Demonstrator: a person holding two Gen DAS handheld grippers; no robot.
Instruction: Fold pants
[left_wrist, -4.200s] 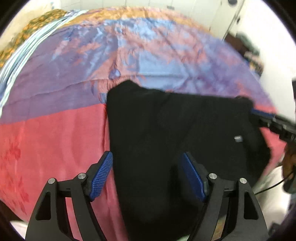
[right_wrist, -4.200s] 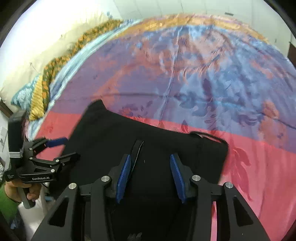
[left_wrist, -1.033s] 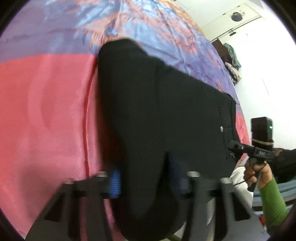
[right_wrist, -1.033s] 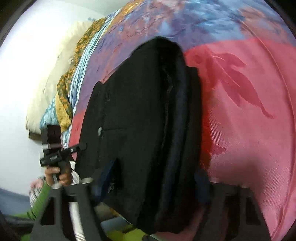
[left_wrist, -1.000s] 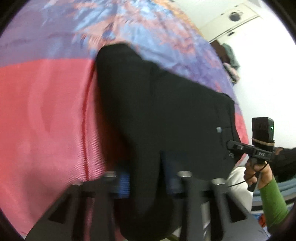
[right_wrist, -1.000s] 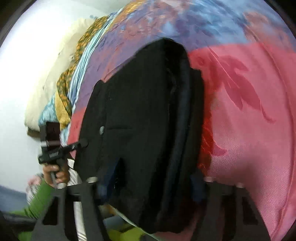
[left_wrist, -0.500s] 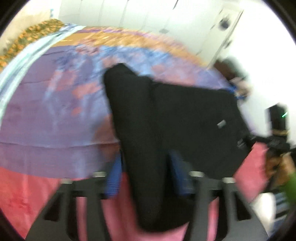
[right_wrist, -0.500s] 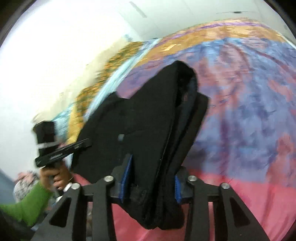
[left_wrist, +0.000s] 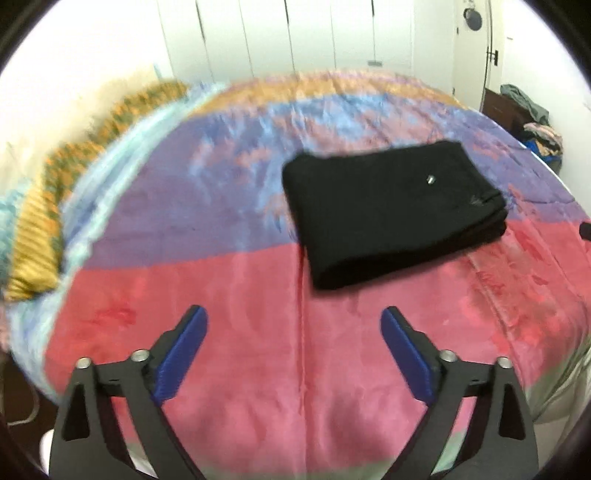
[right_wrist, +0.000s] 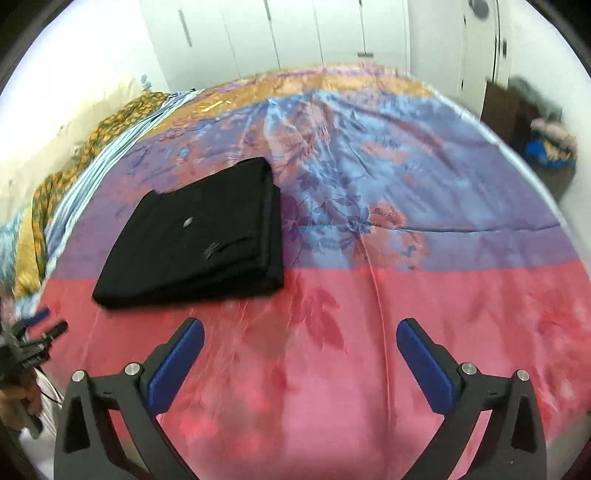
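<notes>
The black pants (left_wrist: 391, 214) lie folded into a compact rectangle on the bed, across the line between the purple and red bands of the cover. They also show in the right wrist view (right_wrist: 199, 236) at centre left. My left gripper (left_wrist: 295, 332) is open and empty, held back over the red band, apart from the pants. My right gripper (right_wrist: 301, 349) is open and empty too, to the right of the pants and nearer the bed's front edge. The left gripper also shows at the far left of the right wrist view (right_wrist: 40, 332).
The bed cover (left_wrist: 221, 288) has red, purple, blue and orange bands. A yellow patterned pillow (left_wrist: 40, 229) lies at the left. White wardrobe doors (right_wrist: 314, 33) stand behind the bed. A dark cabinet with clothes (left_wrist: 524, 110) is at the right.
Both grippers let go of the folded pants, opened wide and drew back. The pants now lie flat on the bed, farther in than before.
</notes>
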